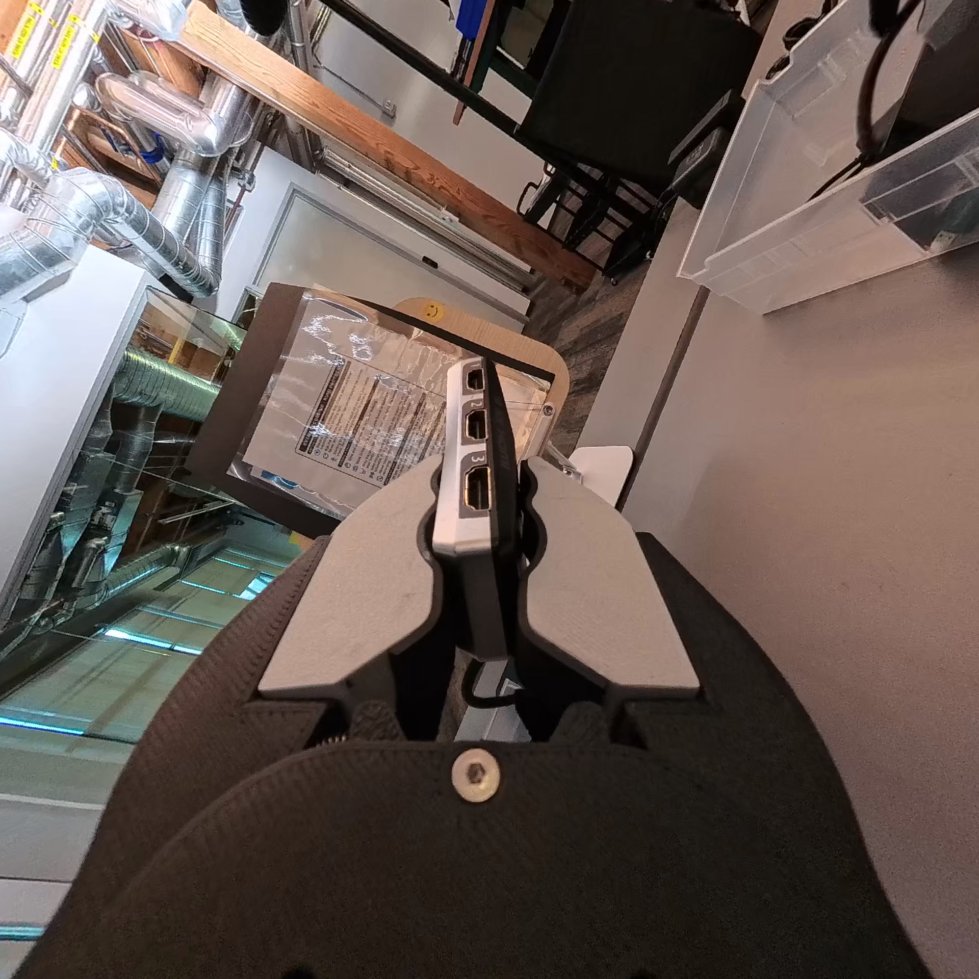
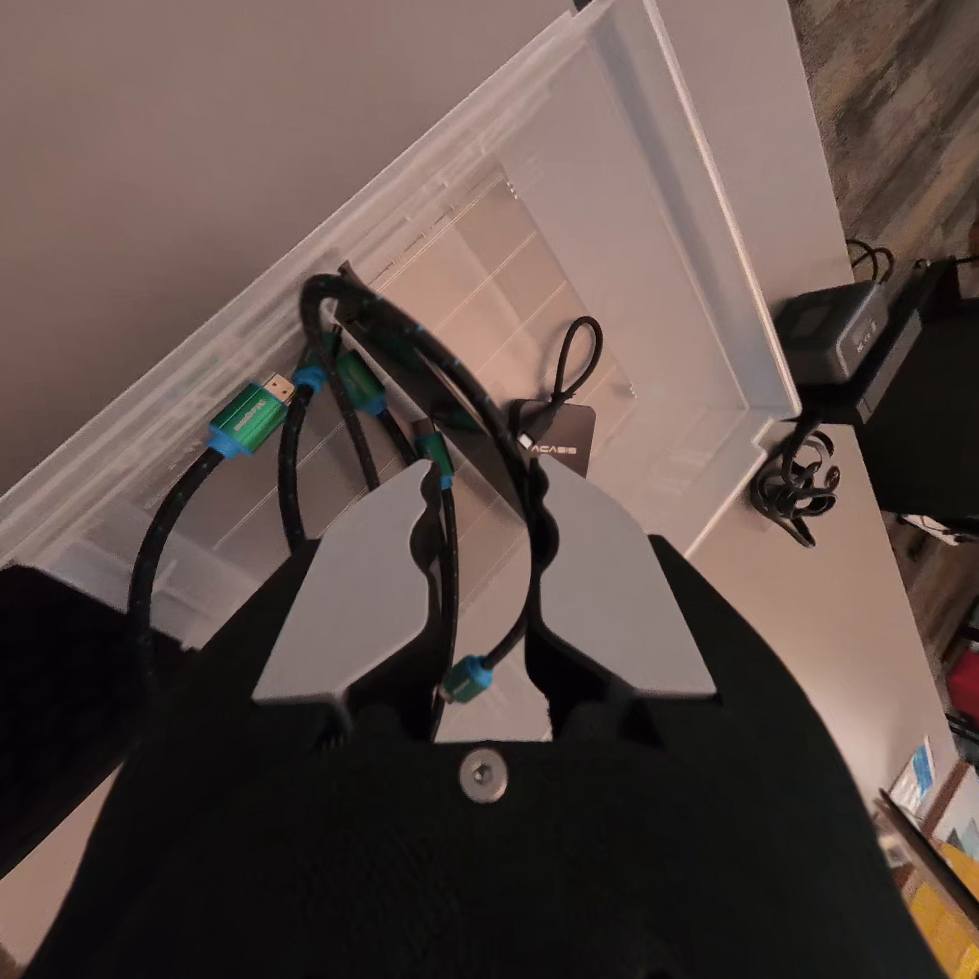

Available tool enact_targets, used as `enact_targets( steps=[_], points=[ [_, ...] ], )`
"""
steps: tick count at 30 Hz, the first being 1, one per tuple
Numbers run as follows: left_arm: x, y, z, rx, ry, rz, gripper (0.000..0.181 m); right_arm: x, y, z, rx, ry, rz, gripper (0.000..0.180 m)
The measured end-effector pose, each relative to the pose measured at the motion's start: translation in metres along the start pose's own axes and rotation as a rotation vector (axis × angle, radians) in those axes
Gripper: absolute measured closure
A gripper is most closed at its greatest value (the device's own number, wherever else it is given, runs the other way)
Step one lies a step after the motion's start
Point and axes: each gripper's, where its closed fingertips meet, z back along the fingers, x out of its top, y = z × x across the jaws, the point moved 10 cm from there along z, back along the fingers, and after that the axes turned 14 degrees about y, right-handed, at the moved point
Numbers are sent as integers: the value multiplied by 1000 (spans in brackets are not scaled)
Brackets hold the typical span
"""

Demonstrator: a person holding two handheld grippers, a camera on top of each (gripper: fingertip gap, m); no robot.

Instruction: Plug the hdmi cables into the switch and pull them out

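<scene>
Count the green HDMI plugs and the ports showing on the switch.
Green HDMI plugs: 4 clear; a fifth may hide behind the cable loop.
Ports showing on the switch: 3, all empty.
Total: 7.

The switch (image 1: 479, 508) rear end is hidden between the fingers (image 1: 371, 577). The right wrist view is blurred; a cable (image 2: 159, 535) runs behind the gripper body.

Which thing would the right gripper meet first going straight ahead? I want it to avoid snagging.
Probably the braided HDMI cables already between its fingers in the clear bin; depth is unclear.
</scene>
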Motion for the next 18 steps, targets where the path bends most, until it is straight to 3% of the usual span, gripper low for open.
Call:
enact_targets(
  steps=[4, 8, 14, 16, 18],
  points=[
    [0, 1, 1, -44, -40, 19, 159, -5, 2, 35, -40, -164, -3, 145],
    [-2, 3, 4, -155, -129, 62, 158, 22, 23, 94, -144, -527, 84, 132],
    [5, -6, 18, -320, -263, -10, 159, 76, 120, 168, -203, -1105, 510, 128],
    [7, -12, 20, -346, -280, -68, 158, 86, 150, 173, -238, -1148, 640, 136],
    [10, -19, 22, -375, -293, -117, 158, 96, 165, 170, -288, -1077, 688, 143]
  ],
)
